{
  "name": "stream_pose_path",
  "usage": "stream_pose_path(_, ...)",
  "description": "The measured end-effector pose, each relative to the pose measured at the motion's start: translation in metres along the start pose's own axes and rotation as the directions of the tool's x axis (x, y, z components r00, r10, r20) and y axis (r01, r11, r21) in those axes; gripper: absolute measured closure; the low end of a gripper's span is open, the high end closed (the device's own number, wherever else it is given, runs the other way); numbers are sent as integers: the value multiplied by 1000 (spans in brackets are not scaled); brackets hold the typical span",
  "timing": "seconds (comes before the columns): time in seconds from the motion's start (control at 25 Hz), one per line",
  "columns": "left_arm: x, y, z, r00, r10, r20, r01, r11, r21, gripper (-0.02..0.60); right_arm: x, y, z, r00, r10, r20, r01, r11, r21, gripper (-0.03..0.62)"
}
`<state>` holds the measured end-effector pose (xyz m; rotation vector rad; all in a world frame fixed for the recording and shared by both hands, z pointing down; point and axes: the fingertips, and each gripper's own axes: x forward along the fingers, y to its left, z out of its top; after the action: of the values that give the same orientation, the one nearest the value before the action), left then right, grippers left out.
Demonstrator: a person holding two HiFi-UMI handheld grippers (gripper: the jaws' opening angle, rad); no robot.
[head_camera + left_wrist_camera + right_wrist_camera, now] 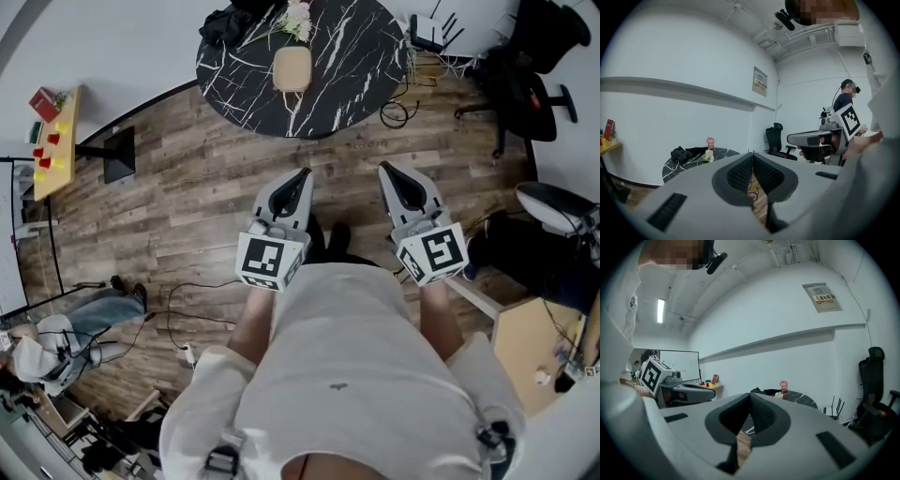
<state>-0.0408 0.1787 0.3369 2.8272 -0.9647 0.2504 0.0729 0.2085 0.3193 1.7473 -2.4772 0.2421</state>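
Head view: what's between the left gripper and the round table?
Only bare wood floor between the left gripper and the table, seen in the head view.

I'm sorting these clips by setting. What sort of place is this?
Probably an office or lab room: a black office chair, a whiteboard, and a round marble-patterned table.

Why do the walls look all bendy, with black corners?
Left gripper view and right gripper view: wide-angle lenses bow the wall ledge and leave the corners dark. Head view: the wooden floor curves at its edge too, and the light is even, with no strong glare on the marble table.
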Motion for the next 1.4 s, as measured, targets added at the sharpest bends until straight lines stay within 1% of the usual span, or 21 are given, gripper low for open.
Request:
stream_pose_path(0.12, -1, 1, -1, 1000, -1, -6, 1, 1000, -3, 575, 2, 0, -2, 1000, 4, -11, -4, 1000, 3, 591)
stream_pose_path(0.32, 3, 4, -3, 1000, -11, -20, 11, 1000, 13, 575, 14, 3, -8, 999, 19, -30, -19, 1000, 8, 589)
stream_pose_path(0.52, 8, 15, -1, 1000, -15, -25, 16, 1000, 15, 575, 29, 5, -4, 999, 34, -30, -34, 999, 9, 589)
stream_pose_path(0.92, 22, 53, 3, 999, -11, -30, 11, 1000, 10, 575, 70, 4, 2, 997, 48, -54, -48, 999, -1, 582)
stream_pose_path(1.2, 40, 87, 7, 999, -13, -33, 13, 1000, -5, 574, 109, 7, 9, 994, 81, -75, -82, 997, -13, 566)
stream_pose_path(1.4, 57, 110, 11, 999, -42, -33, 42, 999, -7, 537, 138, 3, 14, 993, 77, -84, -79, 997, -19, 548)
